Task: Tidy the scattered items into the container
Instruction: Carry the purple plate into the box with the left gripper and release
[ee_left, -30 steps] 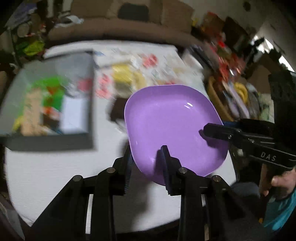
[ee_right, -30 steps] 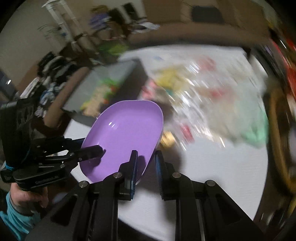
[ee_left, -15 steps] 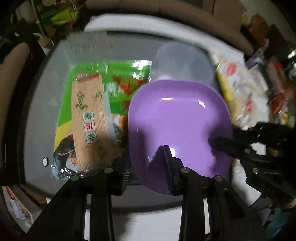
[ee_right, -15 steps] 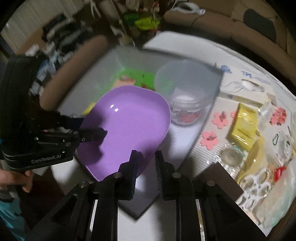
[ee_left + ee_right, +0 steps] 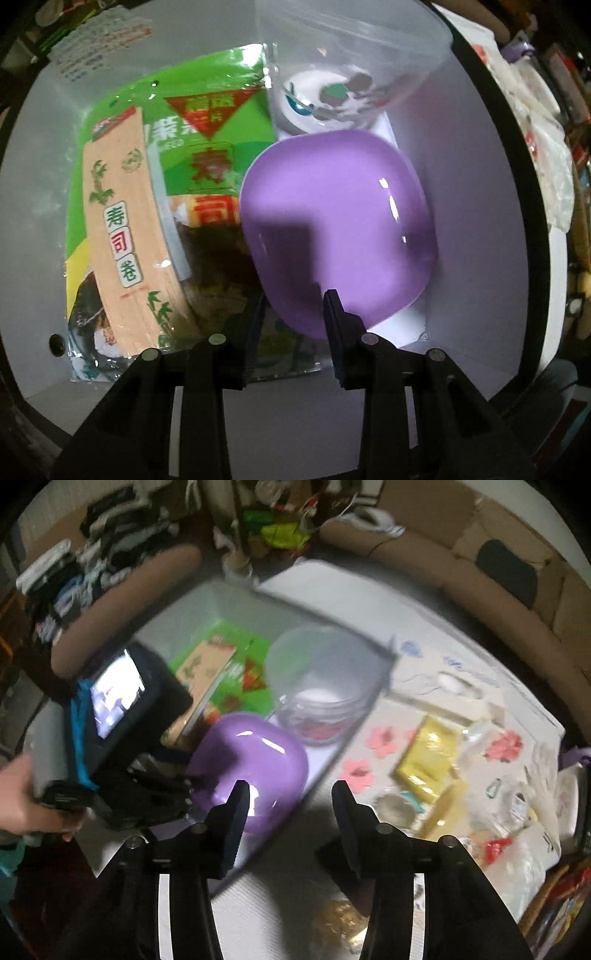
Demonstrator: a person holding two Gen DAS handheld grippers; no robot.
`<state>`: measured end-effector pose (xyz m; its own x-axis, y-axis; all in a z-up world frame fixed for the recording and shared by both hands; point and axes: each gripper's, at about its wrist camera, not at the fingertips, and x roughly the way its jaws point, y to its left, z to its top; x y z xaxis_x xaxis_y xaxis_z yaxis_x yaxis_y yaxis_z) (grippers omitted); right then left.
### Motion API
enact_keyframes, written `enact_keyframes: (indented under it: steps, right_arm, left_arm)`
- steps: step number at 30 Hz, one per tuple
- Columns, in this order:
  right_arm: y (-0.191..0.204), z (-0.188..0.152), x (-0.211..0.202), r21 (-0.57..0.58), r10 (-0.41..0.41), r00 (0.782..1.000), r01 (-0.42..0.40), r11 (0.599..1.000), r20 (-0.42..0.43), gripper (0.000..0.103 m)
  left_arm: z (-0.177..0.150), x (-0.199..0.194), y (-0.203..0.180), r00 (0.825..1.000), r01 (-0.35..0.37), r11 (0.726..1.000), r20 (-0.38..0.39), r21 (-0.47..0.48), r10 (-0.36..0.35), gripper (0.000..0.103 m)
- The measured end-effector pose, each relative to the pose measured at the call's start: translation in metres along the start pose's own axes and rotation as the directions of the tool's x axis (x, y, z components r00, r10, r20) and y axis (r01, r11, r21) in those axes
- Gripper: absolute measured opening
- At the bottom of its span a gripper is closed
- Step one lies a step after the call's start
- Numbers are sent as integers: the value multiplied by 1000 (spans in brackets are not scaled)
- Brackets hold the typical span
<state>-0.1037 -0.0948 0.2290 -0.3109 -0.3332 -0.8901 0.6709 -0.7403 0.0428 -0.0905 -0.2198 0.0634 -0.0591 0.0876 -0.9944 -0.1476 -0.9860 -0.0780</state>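
Your grey container [image 5: 461, 192] holds a green seaweed packet [image 5: 207, 155], a clear plastic bowl [image 5: 351, 62] and the purple plate [image 5: 340, 229]. Your left gripper [image 5: 293, 314] pinches the plate's rim. Your right gripper [image 5: 290, 805] is opening, nothing between its jaws.

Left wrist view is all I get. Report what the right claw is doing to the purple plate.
Observer: The right claw is opening. Its pads are off the purple plate, and the plate's rim sits between them.
Operator: Name something outside the container.
Observer: A yellow packet lies beyond its wall, beside pink flower shapes.
Operator: Say what carries the left claw.
Observer: A hand grips its body at the edge of the right wrist view.
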Motion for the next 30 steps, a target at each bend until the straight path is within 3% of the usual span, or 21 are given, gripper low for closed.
enact_keyframes:
  steps: [5, 10, 14, 18, 21, 25, 28, 30]
  right_arm:
    - [-35, -21, -42, 89, 33, 997, -39, 995, 77, 48]
    - [-60, -54, -72, 138, 28, 993, -44, 989, 117, 49]
    - [-81, -83, -87, 176, 2, 991, -25, 984, 131, 49]
    - [-103, -113, -96, 234, -7, 991, -25, 972, 135, 50]
    - [-112, -133, -95, 261, -18, 993, -13, 965, 114, 50]
    - [-125, -157, -98, 308, -35, 994, 2, 951, 102, 50]
    - [-136, -173, -103, 333, -72, 993, 35, 942, 98, 55]
    - [-143, -183, -107, 347, -82, 991, 40, 937, 105, 60]
  left_arm:
    - [3, -10, 7, 997, -61, 997, 48, -55, 64, 36]
    - [13, -6, 9, 998, -50, 995, 39, -88, 54, 38]
    - [15, -6, -5, 999, -1, 997, 52, -74, 5, 38]
    - [15, -8, -21, 998, -38, 999, 56, -38, 40, 41]
    - [15, -12, -28, 997, -46, 998, 58, -41, 48, 47]
    - [6, -17, -37, 999, -34, 998, 36, -58, 37, 63]
    - [-12, -40, -41, 991, -82, 993, 102, -80, 90, 76]
    - [-31, -69, -49, 973, -102, 991, 196, -92, 118, 77]
